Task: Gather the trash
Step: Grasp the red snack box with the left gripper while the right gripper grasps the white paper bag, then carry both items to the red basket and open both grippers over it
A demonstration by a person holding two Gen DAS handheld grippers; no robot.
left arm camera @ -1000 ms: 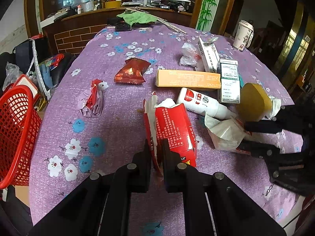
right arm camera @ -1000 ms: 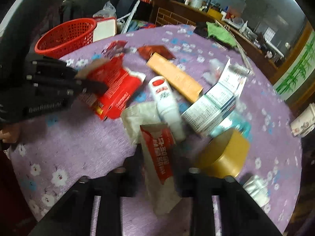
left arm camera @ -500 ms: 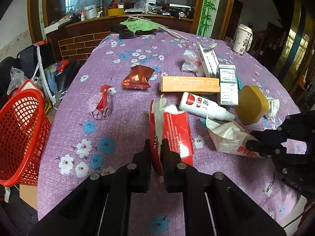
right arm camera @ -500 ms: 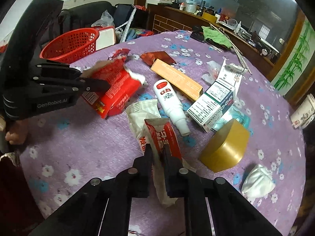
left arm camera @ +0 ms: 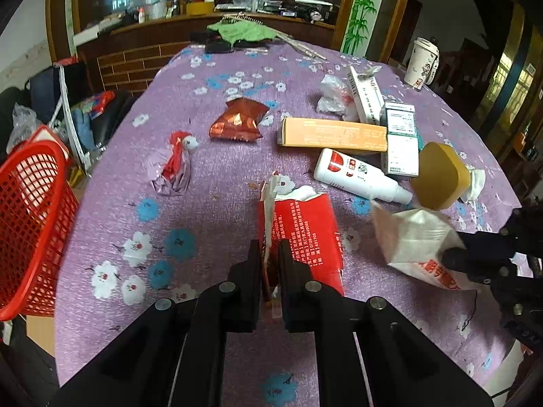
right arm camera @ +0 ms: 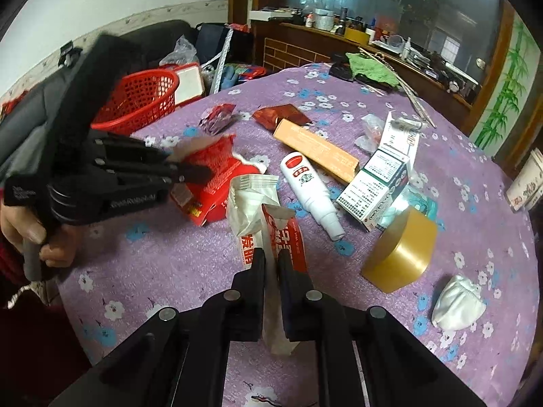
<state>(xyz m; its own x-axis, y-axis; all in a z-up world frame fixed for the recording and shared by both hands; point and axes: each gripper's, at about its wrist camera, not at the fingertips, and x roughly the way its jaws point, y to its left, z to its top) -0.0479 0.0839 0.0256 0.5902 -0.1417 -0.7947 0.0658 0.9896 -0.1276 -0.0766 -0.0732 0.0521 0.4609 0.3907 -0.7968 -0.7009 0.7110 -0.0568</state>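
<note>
— Already both packets are held: the left tongs [left arm camera: 269, 261] are clamped on the torn red packet [left arm camera: 305, 230] at lower centre of the left wrist view, and the right tongs [right arm camera: 271, 268] are closed on the white-and-red wet-wipe wrapper [right arm camera: 258, 210] at the centre of the right wrist view.

— Where is the rest of the trash seen?

— Spread over the purple flowered counter [left arm camera: 210, 203]: an orange box [left arm camera: 332, 134], a white bottle [left arm camera: 359, 176], a dark red foil pouch [left arm camera: 239, 120] and a crumpled wrapper [left arm camera: 173, 169]. The red basket [left arm camera: 30, 224] is found off the counter's edge, at far left of the left wrist view.

— What could be expected to go wrong?

— Only thin edges are pinched, so either packet could be torn or slipped out if swung quickly. The red packet is already ripped at its top. Both tongs are close together, so the wrappers could be tangled or knocked on the way across. The basket stands beyond the edge, so a short release would likely land trash on the floor.
</note>
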